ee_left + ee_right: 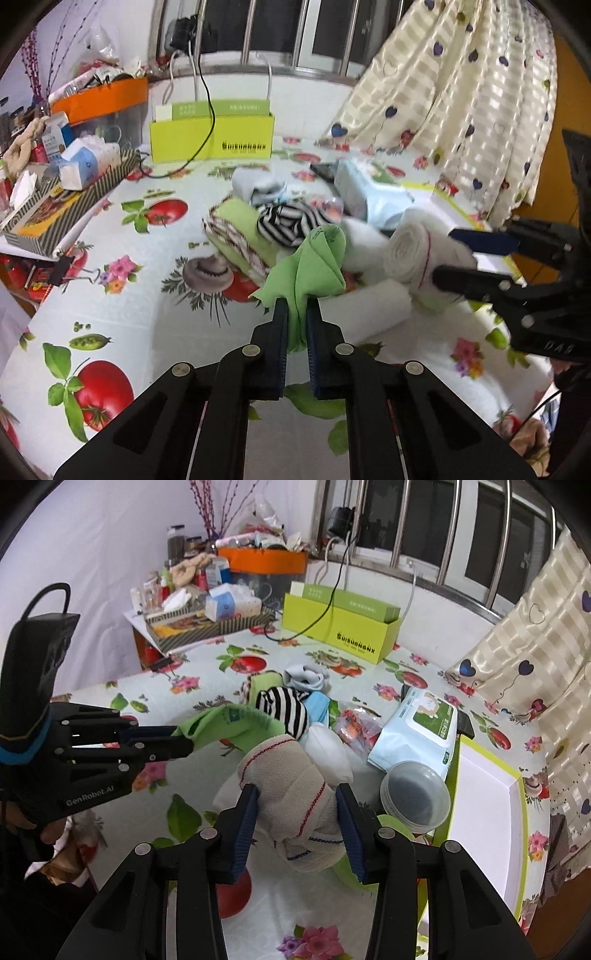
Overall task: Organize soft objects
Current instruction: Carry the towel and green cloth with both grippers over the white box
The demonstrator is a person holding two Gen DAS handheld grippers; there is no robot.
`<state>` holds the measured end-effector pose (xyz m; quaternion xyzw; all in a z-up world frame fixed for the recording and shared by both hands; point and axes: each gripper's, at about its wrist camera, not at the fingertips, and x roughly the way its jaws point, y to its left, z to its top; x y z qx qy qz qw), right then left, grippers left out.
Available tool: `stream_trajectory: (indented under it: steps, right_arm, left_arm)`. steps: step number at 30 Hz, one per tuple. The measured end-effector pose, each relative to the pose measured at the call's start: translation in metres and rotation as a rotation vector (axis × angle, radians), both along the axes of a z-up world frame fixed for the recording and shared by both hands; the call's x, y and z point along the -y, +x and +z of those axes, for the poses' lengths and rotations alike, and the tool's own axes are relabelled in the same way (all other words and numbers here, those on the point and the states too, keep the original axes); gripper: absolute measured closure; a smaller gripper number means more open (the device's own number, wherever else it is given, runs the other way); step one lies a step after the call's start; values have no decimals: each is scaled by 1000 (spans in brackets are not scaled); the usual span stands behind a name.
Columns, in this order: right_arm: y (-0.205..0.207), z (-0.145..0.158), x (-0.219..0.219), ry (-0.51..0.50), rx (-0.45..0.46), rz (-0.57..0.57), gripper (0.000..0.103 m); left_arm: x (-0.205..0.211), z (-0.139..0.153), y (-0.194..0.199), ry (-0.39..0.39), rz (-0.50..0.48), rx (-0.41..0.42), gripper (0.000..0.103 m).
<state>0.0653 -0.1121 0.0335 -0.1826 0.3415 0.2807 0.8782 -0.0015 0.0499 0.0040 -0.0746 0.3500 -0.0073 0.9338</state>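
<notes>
My left gripper [295,302] is shut on a light green cloth [314,266], which hangs bunched above the flowered tablecloth [122,317]. In the right wrist view that gripper [184,742] comes in from the left with the green cloth [229,723] in its tips. My right gripper [295,790] is shut on a rolled beige cloth with red stitching [284,771], its pads pressing both sides. The left wrist view shows this gripper [443,254] on the roll [406,254]. Behind lies a pile with a black-and-white striped sock [284,709], a grey sock [306,677] and a folded green towel [236,225].
A wet-wipes pack [417,727], a round plastic lid [415,794] and a shallow lime-edged white box [487,812] lie to the right. A yellow-green carton [343,631], a striped tray of clutter [207,624] and a black cable stand at the back. A curtain [535,657] hangs at right.
</notes>
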Motion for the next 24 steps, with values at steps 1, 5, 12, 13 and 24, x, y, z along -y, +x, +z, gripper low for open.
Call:
stream_trajectory:
  steps: [1,5,12,13,24]
  right_arm:
    - [-2,2,1,7,6,-2,61]
    - [-9,9,4,30,27,-5,61]
    - [-15,19,8,64,53,-11,61]
    - [-15,20,9,69,57,-12,61]
    - [-14,29,16,97,81,-27,61]
  left_arm:
    - [0,4,-1,-5,1,8,93]
    - [-1,15,-6,-17,9,39,93]
    - [4,28,-6,-18,7,67,93]
    - [4,30,-6,-19,7,70,93]
    - [10,44,3,-24,-6,100,93]
